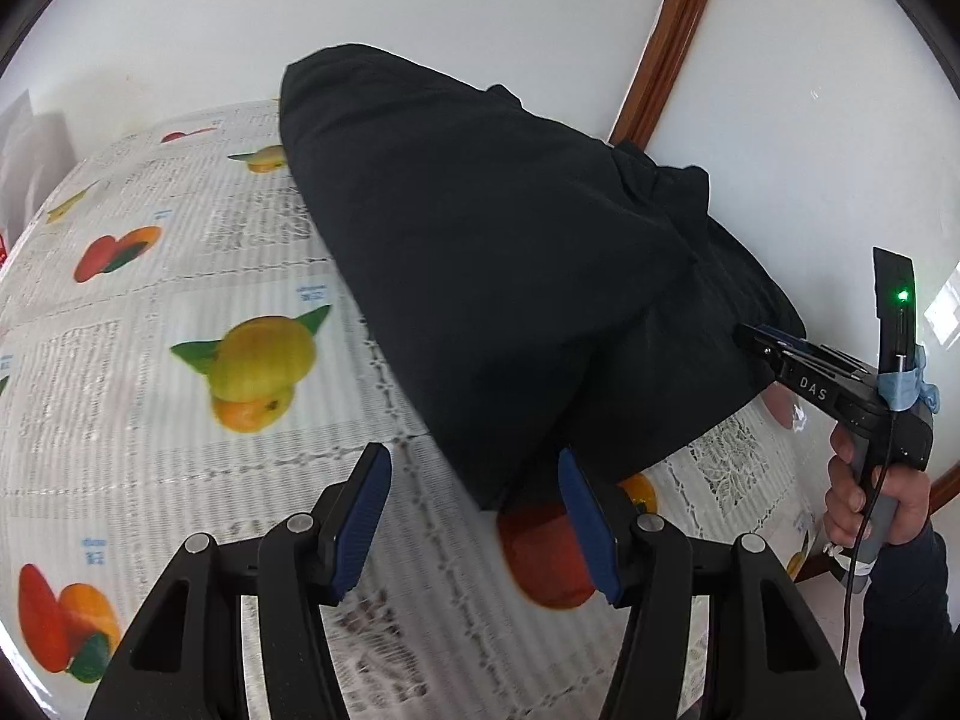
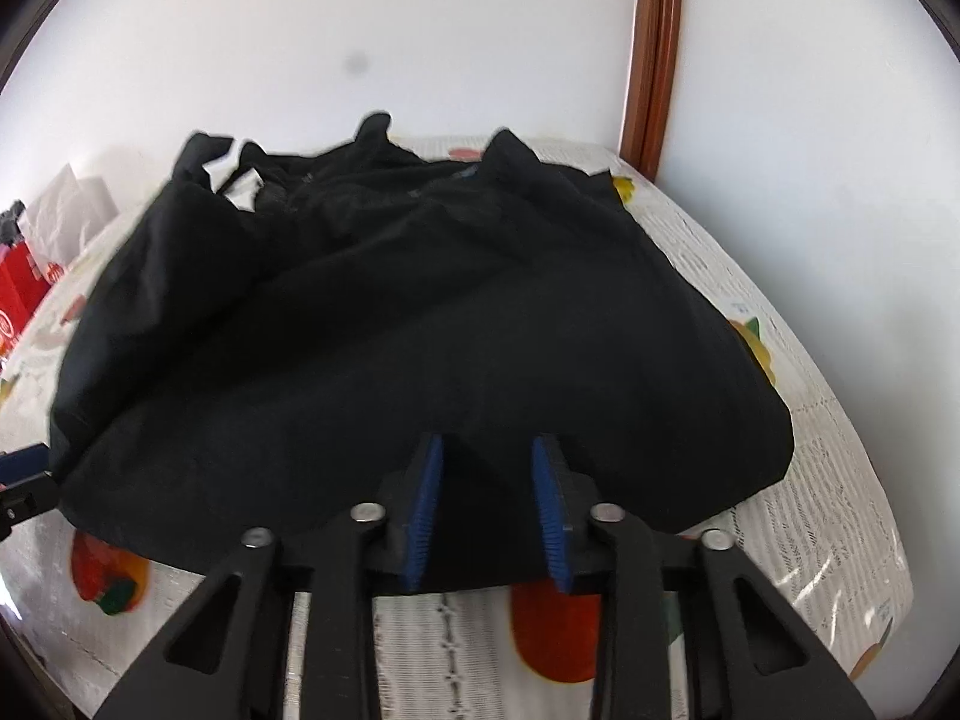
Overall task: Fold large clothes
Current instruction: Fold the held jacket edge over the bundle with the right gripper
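Both grippers at the near hem of a dark garment spread on the surface.

The black garment (image 2: 390, 324) lies on the fruit-print cloth covering the surface (image 1: 150, 312), its long axis running away toward the wall, waistband end far. The right gripper (image 2: 487, 480) sits at the hem's middle, jaws partly apart with fabric between them, not visibly pinched. The left gripper (image 1: 474, 516) hangs open at the hem's left corner, holding nothing, cloth just beside its right finger. Judged nearer a grasp: the right.
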### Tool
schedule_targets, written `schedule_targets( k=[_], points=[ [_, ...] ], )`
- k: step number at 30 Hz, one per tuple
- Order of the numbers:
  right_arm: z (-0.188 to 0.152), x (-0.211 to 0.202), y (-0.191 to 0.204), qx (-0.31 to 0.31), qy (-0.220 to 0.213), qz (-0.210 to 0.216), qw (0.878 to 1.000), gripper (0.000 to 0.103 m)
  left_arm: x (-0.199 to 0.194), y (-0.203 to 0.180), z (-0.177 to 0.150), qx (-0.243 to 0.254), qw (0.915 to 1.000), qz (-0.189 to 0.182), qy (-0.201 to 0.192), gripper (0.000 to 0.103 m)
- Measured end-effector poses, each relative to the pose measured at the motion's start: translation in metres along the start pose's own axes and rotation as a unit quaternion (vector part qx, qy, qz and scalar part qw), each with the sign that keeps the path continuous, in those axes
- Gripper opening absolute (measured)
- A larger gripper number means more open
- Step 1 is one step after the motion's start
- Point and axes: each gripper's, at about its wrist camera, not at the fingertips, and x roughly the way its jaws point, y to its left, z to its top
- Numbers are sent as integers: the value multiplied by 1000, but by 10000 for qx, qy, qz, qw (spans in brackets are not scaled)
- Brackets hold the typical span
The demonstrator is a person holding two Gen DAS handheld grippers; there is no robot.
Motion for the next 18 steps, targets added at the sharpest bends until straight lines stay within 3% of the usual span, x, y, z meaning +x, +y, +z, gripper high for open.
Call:
schedule_targets(
  k=[4,7,12,13,18],
  points=[
    [0,10,-6,-6,174,95,9998,12,9,-9,4,76,10000,-4,48,50],
    [0,16,-5,-83,249,143,9996,9,15,-14,7,72,9999,125,6,49],
    [3,21,5,-254,190,68,9995,4,16,-14,7,113,9993,324,-121,29],
    [5,23,7,-274,213,81,9994,2,15,-10,7,35,9993,348,-145,17],
    [6,23,23,-345,224,136,9991,2,4,11,6,-181,9990,311,-259,11]
  ],
)
